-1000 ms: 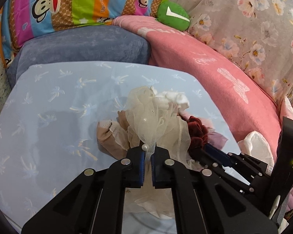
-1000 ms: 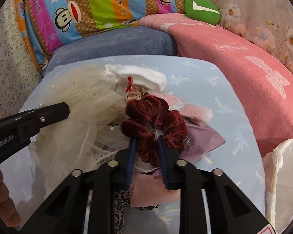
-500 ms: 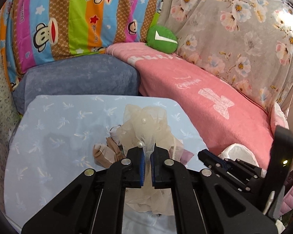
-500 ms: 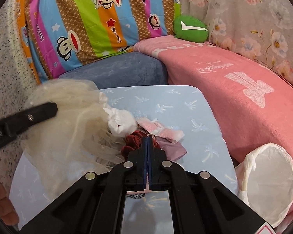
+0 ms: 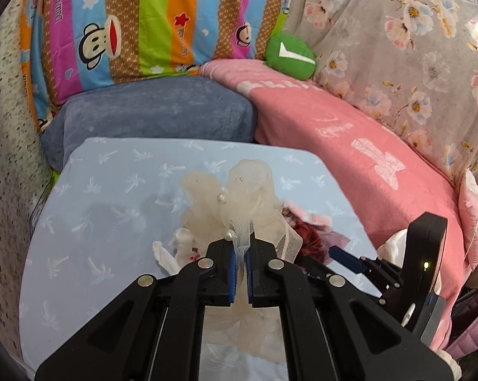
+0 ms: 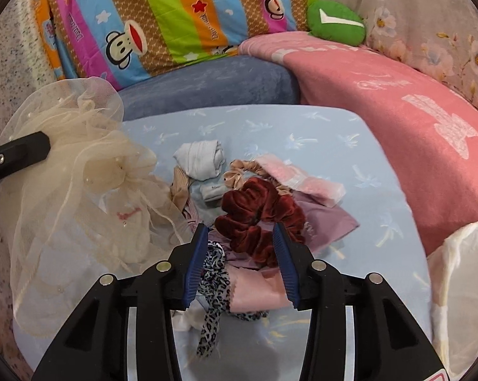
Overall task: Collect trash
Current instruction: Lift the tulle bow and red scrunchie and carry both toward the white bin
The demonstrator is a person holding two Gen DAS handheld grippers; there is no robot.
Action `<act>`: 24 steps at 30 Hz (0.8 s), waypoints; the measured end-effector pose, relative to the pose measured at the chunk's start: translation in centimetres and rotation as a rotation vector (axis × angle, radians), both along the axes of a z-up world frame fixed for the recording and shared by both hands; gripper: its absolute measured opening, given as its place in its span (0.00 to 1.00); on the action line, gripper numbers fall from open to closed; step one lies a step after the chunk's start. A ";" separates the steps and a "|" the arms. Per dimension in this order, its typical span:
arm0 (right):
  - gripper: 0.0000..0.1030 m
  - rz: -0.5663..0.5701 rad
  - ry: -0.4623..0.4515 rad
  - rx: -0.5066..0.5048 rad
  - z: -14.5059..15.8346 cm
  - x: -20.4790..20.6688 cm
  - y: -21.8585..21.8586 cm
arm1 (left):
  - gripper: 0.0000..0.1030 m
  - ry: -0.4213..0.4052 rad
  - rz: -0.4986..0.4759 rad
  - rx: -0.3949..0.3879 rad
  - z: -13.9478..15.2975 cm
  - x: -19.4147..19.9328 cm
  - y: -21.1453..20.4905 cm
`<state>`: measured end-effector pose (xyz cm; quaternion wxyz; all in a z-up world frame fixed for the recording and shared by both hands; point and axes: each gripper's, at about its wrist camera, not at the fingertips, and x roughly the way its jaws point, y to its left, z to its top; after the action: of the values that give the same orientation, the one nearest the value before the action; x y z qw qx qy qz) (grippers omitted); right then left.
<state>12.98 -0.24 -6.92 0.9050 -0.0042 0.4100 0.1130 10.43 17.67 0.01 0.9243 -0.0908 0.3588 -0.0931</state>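
Right wrist view: right gripper (image 6: 241, 262) jaws, just opening, straddle the soft dark-red velvet scrunchie (image 6: 258, 219), best pinched across its band; left gripper (image 5: 241, 274) jaws clamp flimsy cream tulle (image 5: 239, 203).

Bright even light, soft shadows (fisheye-warped edges)

The cream tulle (image 5: 239, 209) hangs before the left wrist camera and hides most of the heap behind it; only a sliver of the dark red scrunchie (image 5: 305, 235) shows past its edge. In the right wrist view the white bag (image 6: 461, 285) is cut off by the frame's right edge. The leopard-print band (image 6: 213, 285) runs under the pink cloth (image 6: 258, 289), so its full shape cannot be told.
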 end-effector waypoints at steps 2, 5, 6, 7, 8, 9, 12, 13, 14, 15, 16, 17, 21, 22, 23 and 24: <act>0.41 -0.002 0.014 -0.001 -0.8 0.8 0.4 | 0.04 0.026 0.004 0.000 -1.0 0.2 0.4; 0.40 -0.017 0.036 0.001 -1.8 1.9 0.6 | 0.04 0.058 0.008 0.000 -2.2 0.4 0.8; 0.32 -0.019 0.041 0.005 -2.0 2.1 0.6 | 0.04 0.063 0.009 -0.002 -2.3 0.4 0.8; 0.26 -0.020 0.044 0.009 -2.0 2.1 0.5 | 0.04 0.068 0.009 -0.003 -2.5 0.5 0.8; 0.17 -0.021 0.046 0.012 -2.1 2.2 0.4 | 0.04 0.070 0.008 -0.004 -2.5 0.5 0.7; 0.14 -0.024 0.043 0.017 -1.9 2.1 0.3 | 0.04 0.070 0.005 -0.006 -2.5 0.4 0.7; 0.10 -0.042 0.011 0.028 -0.7 1.4 -0.4 | 0.04 0.053 -0.007 -0.008 -1.8 0.3 0.2; 0.09 -0.049 -0.005 0.036 -0.1 1.0 -0.7 | 0.04 0.044 -0.014 -0.009 -1.4 0.2 -0.1; 0.09 -0.055 -0.017 0.042 0.4 0.8 -1.1 | 0.04 0.036 -0.020 -0.010 -1.0 0.2 -0.3; 0.09 -0.061 -0.033 0.051 1.3 0.3 -1.5 | 0.04 0.022 -0.031 -0.012 -0.5 -0.1 -0.8; 0.09 -0.067 -0.051 0.061 2.1 -0.2 -2.0 | 0.04 0.012 -0.038 -0.012 -0.1 -0.1 -1.2; 0.09 -0.071 -0.064 0.069 2.9 -0.6 -2.4 | 0.04 0.002 -0.047 -0.013 0.4 -0.2 -1.7; 0.09 -0.097 -0.141 0.091 6.5 -2.9 -4.7 | 0.04 -0.053 -0.097 -0.028 2.7 -1.0 -4.0; 0.09 -0.104 -0.158 0.094 7.4 -3.5 -5.3 | 0.04 -0.066 -0.108 -0.030 3.2 -1.1 -4.5; 0.09 -0.113 -0.172 0.096 8.1 -4.0 -5.9 | 0.04 -0.078 -0.120 -0.034 3.7 -1.3 -5.1; 0.09 -0.127 -0.188 0.100 9.0 -4.7 -6.7 | 0.04 -0.091 -0.136 -0.039 4.3 -1.6 -5.9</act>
<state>8.33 -6.96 2.11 0.9439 0.0564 0.3165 0.0751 8.84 11.82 4.36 0.9293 -0.0796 0.3198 -0.1667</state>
